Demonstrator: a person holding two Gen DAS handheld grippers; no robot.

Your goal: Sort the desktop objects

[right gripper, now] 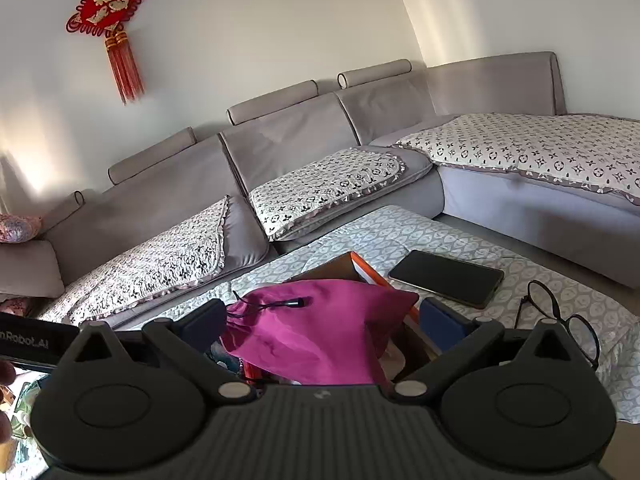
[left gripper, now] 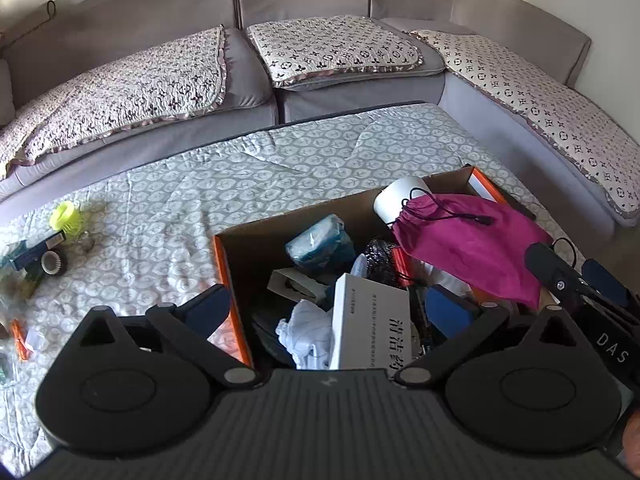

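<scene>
Cardboard box (left gripper: 240,248) on the quilt-covered table (left gripper: 200,184), filled with jumbled items, many overlapping and hard to identify. A magenta drawstring pouch (left gripper: 472,240) lay crumpled over the box's right side, hiding what sat beneath; a white printed carton (left gripper: 370,320) stood partly cut off behind the left gripper (left gripper: 328,308), jaws wide and empty. Right gripper (right gripper: 324,324), jaws likewise wide, framed the pouch. Small objects at the table's left edge (left gripper: 52,248) were blurred. Phone (right gripper: 446,278) and glasses (right gripper: 560,320) lay beside the box.
</scene>
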